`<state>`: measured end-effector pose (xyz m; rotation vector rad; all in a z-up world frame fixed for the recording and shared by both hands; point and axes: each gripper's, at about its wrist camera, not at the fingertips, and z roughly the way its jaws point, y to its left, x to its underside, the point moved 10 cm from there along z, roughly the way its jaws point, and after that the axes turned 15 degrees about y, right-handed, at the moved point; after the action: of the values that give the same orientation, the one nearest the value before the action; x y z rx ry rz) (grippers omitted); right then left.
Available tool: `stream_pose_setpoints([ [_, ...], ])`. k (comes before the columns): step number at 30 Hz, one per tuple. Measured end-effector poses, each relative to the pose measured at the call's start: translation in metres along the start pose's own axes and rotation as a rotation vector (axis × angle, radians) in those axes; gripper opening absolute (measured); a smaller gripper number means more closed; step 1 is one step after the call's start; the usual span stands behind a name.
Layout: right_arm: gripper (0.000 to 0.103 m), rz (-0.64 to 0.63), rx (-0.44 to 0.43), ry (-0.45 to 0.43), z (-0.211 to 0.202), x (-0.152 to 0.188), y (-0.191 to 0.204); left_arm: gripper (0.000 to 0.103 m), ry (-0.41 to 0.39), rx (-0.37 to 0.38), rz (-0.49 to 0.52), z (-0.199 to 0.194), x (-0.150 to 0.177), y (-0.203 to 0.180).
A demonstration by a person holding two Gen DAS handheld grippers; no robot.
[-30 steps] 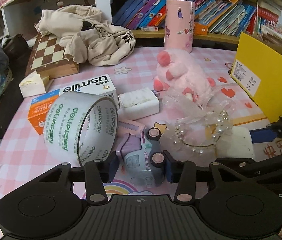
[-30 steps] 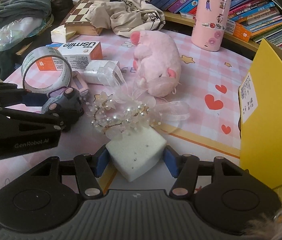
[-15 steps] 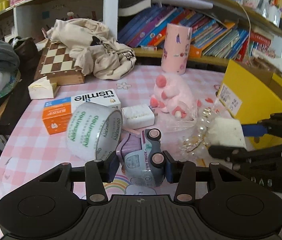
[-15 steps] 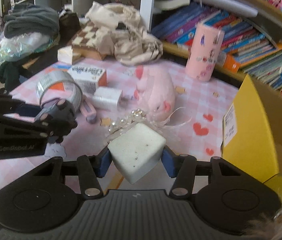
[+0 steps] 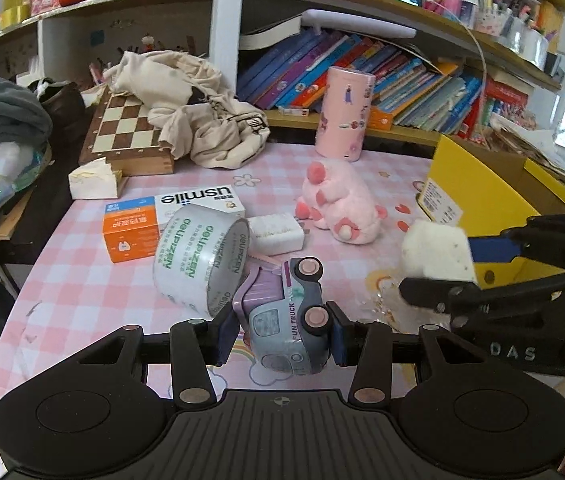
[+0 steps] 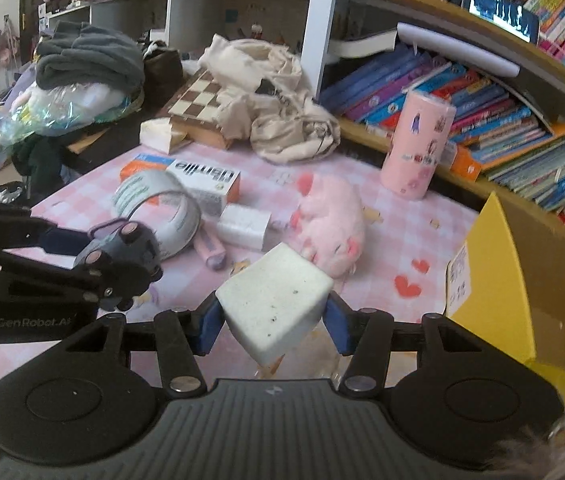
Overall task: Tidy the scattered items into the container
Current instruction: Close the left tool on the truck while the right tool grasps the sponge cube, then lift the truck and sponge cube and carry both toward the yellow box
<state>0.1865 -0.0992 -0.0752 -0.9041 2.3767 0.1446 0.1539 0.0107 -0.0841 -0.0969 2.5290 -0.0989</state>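
My left gripper (image 5: 280,338) is shut on a small purple-and-grey toy truck (image 5: 288,320) and holds it above the pink checked table (image 5: 82,288). The truck also shows in the right wrist view (image 6: 122,252). My right gripper (image 6: 268,320) is shut on a white foam block (image 6: 272,300), lifted off the table; the block also shows in the left wrist view (image 5: 436,250). The yellow cardboard box (image 6: 494,280) stands open at the right. A pink plush pig (image 5: 338,204), a tape roll (image 5: 198,260) and a white charger (image 5: 276,232) lie on the table.
An orange-and-white usmile box (image 5: 170,220), a chessboard (image 5: 126,128) under beige cloth (image 5: 194,116) and a pink cylinder (image 5: 344,114) stand further back. Bookshelves (image 5: 422,84) run behind. A dark side table with clothes (image 6: 86,60) is at the left.
Both grippers have risen from the table with their loads. The foam block has come up off the bead garland and moved towards the yellow box.
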Motion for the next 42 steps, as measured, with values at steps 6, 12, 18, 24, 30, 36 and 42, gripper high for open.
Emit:
stream_pose_setpoints([
  [6,0.051,0.009,0.006,0.006,-0.010,0.012,0.009,0.044,0.001,0.021,0.039,-0.005,0.005,-0.008],
  [12,0.051,0.064,0.038,0.013,-0.021,0.022,0.006,0.044,-0.008,0.048,0.080,-0.011,0.008,-0.014],
  [18,0.052,0.142,0.060,0.023,-0.031,0.034,0.005,0.044,-0.005,0.079,0.117,-0.017,0.014,-0.016],
  [24,0.052,0.208,0.081,0.032,-0.041,0.045,0.008,0.044,-0.004,0.108,0.156,-0.024,0.021,-0.017],
  [30,0.052,0.239,0.105,0.038,-0.048,0.051,0.019,0.044,-0.004,0.137,0.189,-0.030,0.028,-0.015],
  [36,0.052,0.258,0.131,0.039,-0.055,0.054,0.029,0.044,-0.003,0.177,0.212,-0.036,0.034,-0.013],
  [42,0.052,0.278,0.161,0.048,-0.060,0.060,0.034,0.044,-0.002,0.207,0.233,-0.038,0.039,-0.014],
])
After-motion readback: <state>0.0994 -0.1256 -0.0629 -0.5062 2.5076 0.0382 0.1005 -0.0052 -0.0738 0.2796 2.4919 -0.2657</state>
